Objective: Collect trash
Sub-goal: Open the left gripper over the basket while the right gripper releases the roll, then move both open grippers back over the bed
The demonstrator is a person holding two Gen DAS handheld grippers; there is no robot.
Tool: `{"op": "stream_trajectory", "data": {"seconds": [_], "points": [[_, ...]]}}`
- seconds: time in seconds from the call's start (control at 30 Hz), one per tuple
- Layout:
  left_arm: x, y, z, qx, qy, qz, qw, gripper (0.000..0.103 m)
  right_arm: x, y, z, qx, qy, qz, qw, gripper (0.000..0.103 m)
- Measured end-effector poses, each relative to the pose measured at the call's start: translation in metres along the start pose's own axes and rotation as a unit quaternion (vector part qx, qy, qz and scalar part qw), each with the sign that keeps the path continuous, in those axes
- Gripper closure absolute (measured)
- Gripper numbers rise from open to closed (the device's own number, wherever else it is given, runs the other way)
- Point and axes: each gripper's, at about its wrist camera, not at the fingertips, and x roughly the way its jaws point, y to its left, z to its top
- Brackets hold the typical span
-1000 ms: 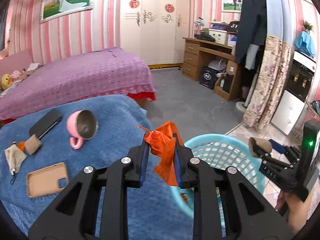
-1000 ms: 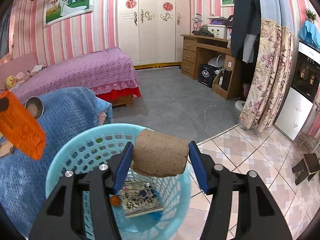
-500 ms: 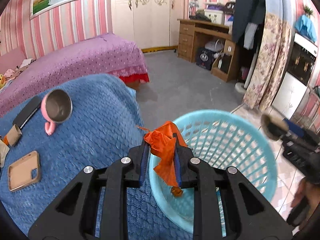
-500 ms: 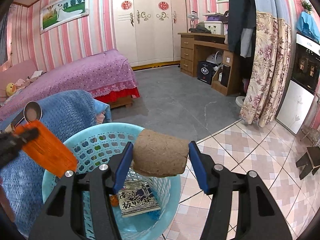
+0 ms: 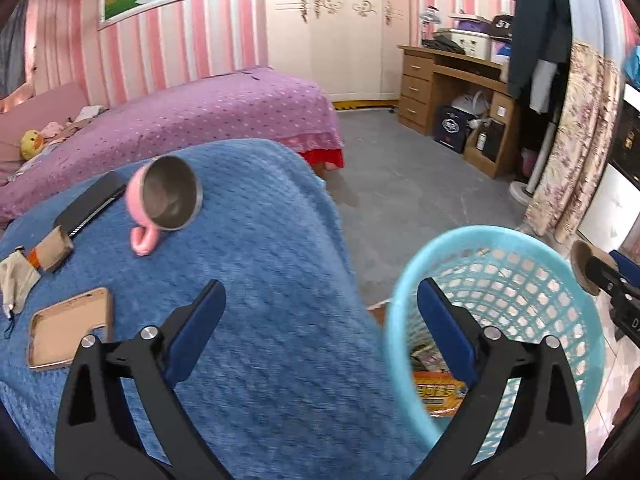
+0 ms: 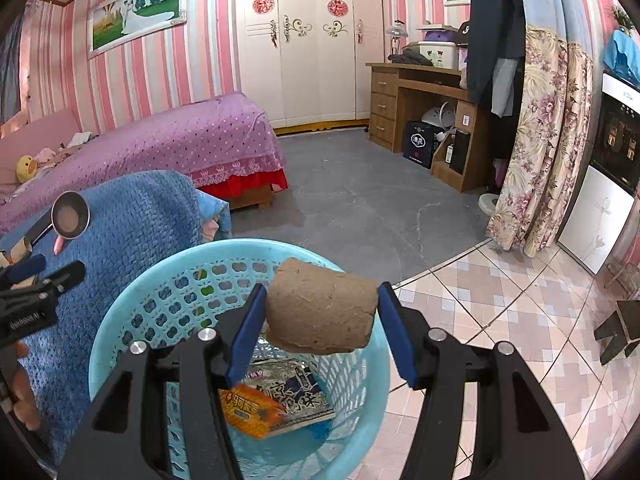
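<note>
Beside the blue blanket (image 5: 256,280), a light blue basket (image 6: 120,344) is seen on the floor, its open top facing up. The left gripper (image 5: 320,316) is held at the edge of the blanket, next to the basket's rim. Its fingers (image 5: 196,332) have just been opened and are now spread wide, with nothing between them. An orange wrapper (image 6: 250,410) is seen lying flat at the bottom of the basket, on top of a dark printed packet (image 6: 296,396). The wrapper's long side is pointed from the near left toward the far right in the right wrist view.

The right gripper (image 6: 320,312) is held over the basket. A brown cardboard tube (image 6: 320,310) is gripped between its blue fingers (image 6: 246,332). The tube is laid on its side, with its long axis going straight across from one finger to the other, and one end is pressed by each pad.

On the blanket, a pink cup (image 5: 164,200) is seen tipped on its side, with its shiny mouth turned toward the camera and its handle down. A black phone (image 5: 90,206) lies just behind it. A tan phone case (image 5: 68,332) lies flat nearer the left gripper, and a small brown box (image 5: 50,248) and a beige pouch (image 5: 16,276) are seen at the left edge.
</note>
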Motion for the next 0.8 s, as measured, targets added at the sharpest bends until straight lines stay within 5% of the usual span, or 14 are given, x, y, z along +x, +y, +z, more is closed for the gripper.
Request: {"op": "stream_trajectory", "data": {"seconds": [0.27,0.37,0.6,0.8], "points": [[-0.01,0.017,-0.007,0.012,-0.01,0.027,0.9995,0.006,-0.002,0.014,0.004,-0.001,-0.007,0.004,1.0,0.044],[-0.019,0.03,-0.009,0.014,-0.014,0.032,0.9993,0.006,-0.004,0.023,0.006,-0.006,-0.015,-0.003,1.0,0.028],[-0.036,0.067,-0.011,0.004,-0.021,0.047,0.9987,0.006,-0.005,0.049,0.009,-0.018,-0.018,-0.01,1.0,0.01],[-0.048,0.106,-0.011,-0.017,-0.026,0.062,0.9976,0.006,-0.008,0.073,0.012,-0.015,-0.024,-0.015,0.999,0.005]]}}
